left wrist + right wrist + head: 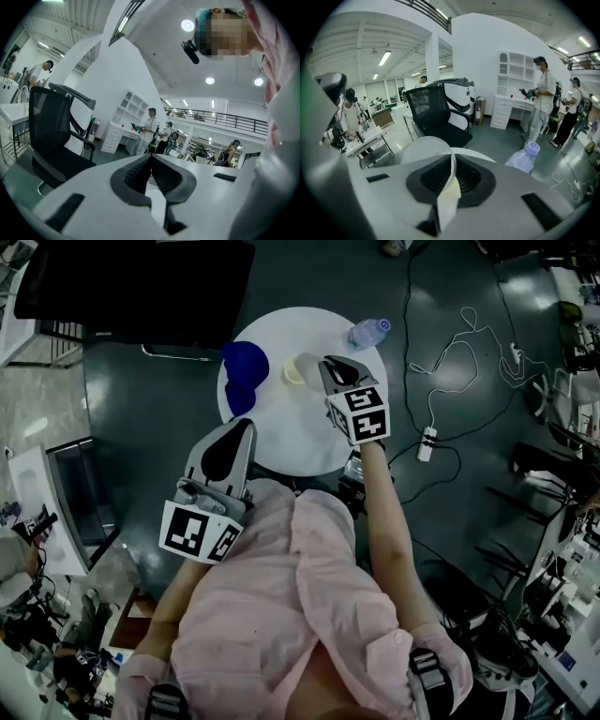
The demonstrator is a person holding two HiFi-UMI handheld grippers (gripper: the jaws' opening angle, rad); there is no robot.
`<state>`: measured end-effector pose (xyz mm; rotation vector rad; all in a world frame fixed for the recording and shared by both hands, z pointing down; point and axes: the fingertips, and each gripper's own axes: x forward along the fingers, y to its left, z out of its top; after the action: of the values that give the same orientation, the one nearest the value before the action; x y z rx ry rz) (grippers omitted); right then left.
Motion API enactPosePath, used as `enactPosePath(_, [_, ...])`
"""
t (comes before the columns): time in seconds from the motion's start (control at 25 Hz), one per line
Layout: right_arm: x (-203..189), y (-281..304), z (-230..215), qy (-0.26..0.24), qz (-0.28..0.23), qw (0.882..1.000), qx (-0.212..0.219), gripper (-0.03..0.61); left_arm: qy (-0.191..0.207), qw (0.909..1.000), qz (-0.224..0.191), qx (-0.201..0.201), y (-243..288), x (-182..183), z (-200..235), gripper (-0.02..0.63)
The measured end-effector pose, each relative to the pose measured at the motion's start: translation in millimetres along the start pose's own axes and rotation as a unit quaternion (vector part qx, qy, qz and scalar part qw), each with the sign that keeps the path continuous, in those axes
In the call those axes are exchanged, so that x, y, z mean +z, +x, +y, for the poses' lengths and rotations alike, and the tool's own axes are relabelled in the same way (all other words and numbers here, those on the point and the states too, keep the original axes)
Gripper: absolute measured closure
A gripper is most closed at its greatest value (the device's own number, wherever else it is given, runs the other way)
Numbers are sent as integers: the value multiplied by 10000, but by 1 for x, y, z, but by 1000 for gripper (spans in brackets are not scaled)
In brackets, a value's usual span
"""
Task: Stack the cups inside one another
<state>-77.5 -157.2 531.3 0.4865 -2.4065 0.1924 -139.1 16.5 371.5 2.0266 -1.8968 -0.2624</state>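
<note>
My left gripper (239, 432) hangs at the table's (309, 442) near edge, about level, jaws clenched on nothing. My right arm reaches out over the table, right gripper (328, 367) tipped down, pinching the pale cup (294, 369) by its wall. Blue cups (246, 362) sit just left of it, bottle (368, 332) beyond.

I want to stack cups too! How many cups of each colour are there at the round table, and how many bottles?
blue cups: 2
pale cup: 1
water bottle: 1
Total: 4
</note>
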Motion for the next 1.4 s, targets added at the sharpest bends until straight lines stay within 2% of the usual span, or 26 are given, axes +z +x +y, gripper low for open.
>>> enactPosePath(0.52, [-41, 48, 2, -172, 728, 9970, 196, 537, 34, 9999, 119, -37, 6, 1, 4, 595])
enactPosePath(0.92, [-60, 72, 13, -591, 1267, 9891, 453, 537, -15, 9998, 160, 102, 7, 0, 12, 595])
enactPosePath(1.16, [-77, 79, 18, -1051, 1668, 9785, 610, 537, -28, 9997, 191, 140, 7, -2, 13, 595])
enactPosePath(1.4, [-81, 82, 24, -1256, 1760, 9739, 696, 537, -36, 9997, 193, 145, 7, -2, 15, 595])
